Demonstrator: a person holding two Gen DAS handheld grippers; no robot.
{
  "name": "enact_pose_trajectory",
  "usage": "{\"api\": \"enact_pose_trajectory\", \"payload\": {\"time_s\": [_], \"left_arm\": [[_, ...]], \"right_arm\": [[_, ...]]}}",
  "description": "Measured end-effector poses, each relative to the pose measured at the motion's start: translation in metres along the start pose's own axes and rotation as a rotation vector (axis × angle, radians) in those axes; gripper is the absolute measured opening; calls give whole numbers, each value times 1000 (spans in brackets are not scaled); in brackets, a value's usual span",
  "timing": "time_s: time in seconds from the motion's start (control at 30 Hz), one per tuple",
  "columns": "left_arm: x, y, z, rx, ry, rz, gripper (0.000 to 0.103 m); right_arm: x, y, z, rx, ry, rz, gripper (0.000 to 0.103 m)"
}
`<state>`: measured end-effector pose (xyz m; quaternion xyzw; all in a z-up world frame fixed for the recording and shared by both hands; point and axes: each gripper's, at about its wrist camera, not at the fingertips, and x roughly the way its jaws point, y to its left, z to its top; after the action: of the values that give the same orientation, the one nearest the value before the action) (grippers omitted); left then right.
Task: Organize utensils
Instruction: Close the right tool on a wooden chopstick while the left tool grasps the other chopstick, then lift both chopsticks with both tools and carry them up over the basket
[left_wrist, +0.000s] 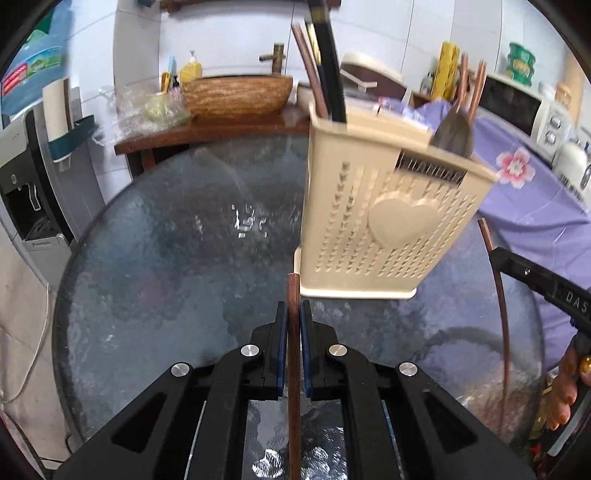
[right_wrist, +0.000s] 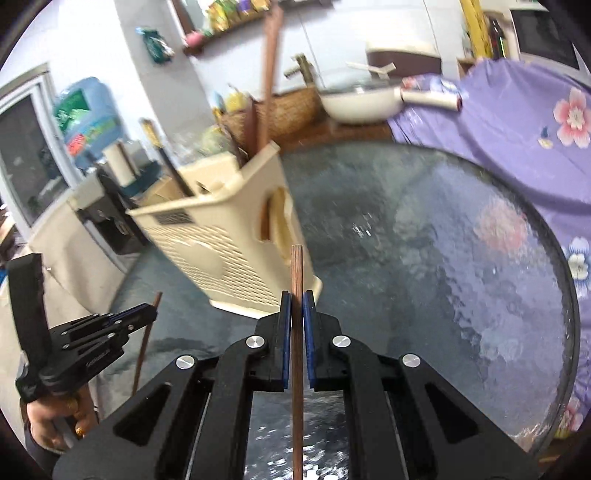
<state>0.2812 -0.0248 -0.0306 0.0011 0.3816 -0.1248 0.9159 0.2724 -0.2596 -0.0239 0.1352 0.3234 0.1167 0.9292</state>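
A cream plastic utensil holder (left_wrist: 384, 221) with a heart on its front stands on the round glass table (left_wrist: 166, 240); it also shows in the right wrist view (right_wrist: 229, 236). It holds brown chopsticks (left_wrist: 308, 59), dark utensils (left_wrist: 328, 62) and a spoon (left_wrist: 453, 133). My left gripper (left_wrist: 294, 306) is shut on a brown chopstick (left_wrist: 293, 332), just in front of the holder's base. My right gripper (right_wrist: 297, 297) is shut on another brown chopstick (right_wrist: 296, 314), right of the holder. Each gripper shows in the other's view, the right gripper (left_wrist: 496, 260) and the left gripper (right_wrist: 149, 310).
A woven basin (left_wrist: 236, 96) and tap sit on a wooden counter behind the table. A water dispenser (left_wrist: 33, 177) stands left. A purple flowered cloth (right_wrist: 517, 129) covers a surface right of the table, with a white pan (right_wrist: 362, 105), a microwave (left_wrist: 517, 107) and jars nearby.
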Motion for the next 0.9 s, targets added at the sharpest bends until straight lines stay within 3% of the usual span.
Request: {"api": "enact_pose_trajectory", "payload": {"time_s": [0.3, 0.9], "left_arm": [[-47, -5, 8, -3, -101, -52, 7], [-102, -15, 22, 20, -229, -122, 7]], "right_arm": [[-46, 26, 12, -67, -106, 83, 7], [-84, 47, 17, -135, -162, 157, 7]]}}
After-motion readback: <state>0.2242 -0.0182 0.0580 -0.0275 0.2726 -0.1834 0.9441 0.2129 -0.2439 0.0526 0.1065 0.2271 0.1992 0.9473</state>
